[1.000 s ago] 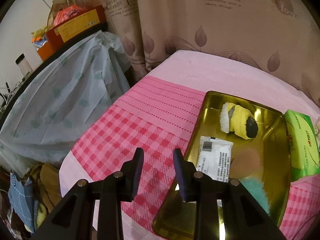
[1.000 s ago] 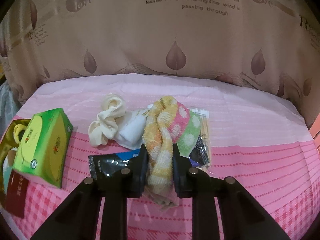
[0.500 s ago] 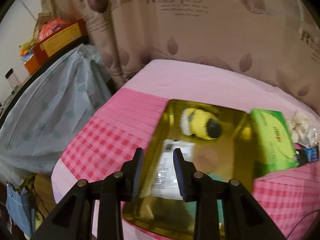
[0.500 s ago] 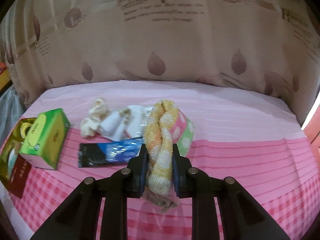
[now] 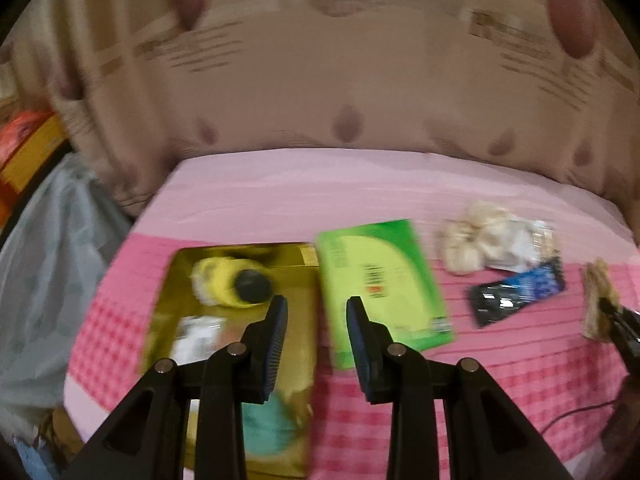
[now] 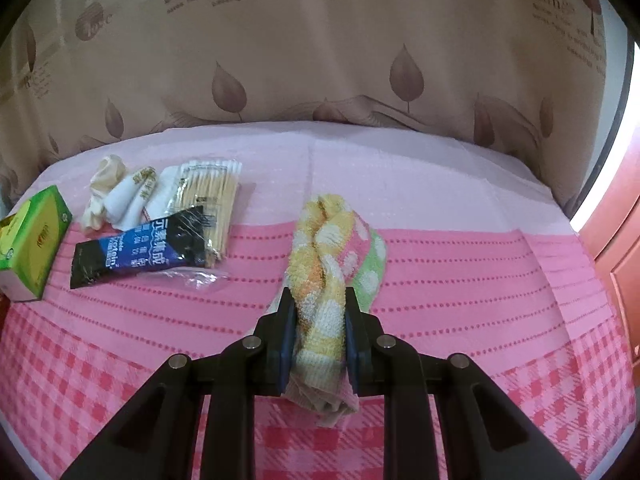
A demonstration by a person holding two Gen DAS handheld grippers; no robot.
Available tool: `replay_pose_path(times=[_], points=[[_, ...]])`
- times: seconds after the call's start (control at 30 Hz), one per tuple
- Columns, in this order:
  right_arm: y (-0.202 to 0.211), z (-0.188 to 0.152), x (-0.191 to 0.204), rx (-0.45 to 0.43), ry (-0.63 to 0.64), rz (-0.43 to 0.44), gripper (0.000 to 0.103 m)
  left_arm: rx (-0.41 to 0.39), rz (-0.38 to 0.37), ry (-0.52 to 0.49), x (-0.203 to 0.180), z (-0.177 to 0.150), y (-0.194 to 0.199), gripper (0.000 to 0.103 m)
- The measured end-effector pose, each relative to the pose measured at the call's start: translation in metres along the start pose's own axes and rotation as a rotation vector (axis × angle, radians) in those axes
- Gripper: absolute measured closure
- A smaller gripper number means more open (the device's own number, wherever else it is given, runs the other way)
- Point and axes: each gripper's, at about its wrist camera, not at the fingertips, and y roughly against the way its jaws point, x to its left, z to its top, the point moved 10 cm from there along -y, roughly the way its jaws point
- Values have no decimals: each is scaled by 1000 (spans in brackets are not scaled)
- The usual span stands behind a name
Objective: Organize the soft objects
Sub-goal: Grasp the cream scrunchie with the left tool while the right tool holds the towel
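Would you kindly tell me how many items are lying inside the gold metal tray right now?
3: a yellow plush toy at the far end of the gold metal tray, a white packet in the middle, and a teal fluffy item nearest. The gripper partly blocks the view, so more may be hidden.

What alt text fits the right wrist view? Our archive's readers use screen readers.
The right gripper is shut on a rolled yellow, pink and green spotted towel above a pink checked tablecloth. To the left lie a black and blue tube, a cotton swab pack, cream cloths and a green tissue box.
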Motion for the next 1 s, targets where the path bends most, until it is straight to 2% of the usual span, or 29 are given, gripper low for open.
replay_pose_path(times=[0.17,0.37,0.53,0.7,1.0], points=[[-10,1,1,8,-12,13,74,38,-84,-84,-61,9,-11,70],[-16,2,4,-4,2,12,77,65,-152,-154,-122,23,-24,69],[-15,1,1,-2,-22,46,77,83,-226,-204,-169,32,-41,69],[-16,0,-1,2,-23,62,77,116,-246,-204,-192,38,-63,69],[-15,0,-3,3,-55,103,76,197,-226,-175,-210,45,-107,69]])
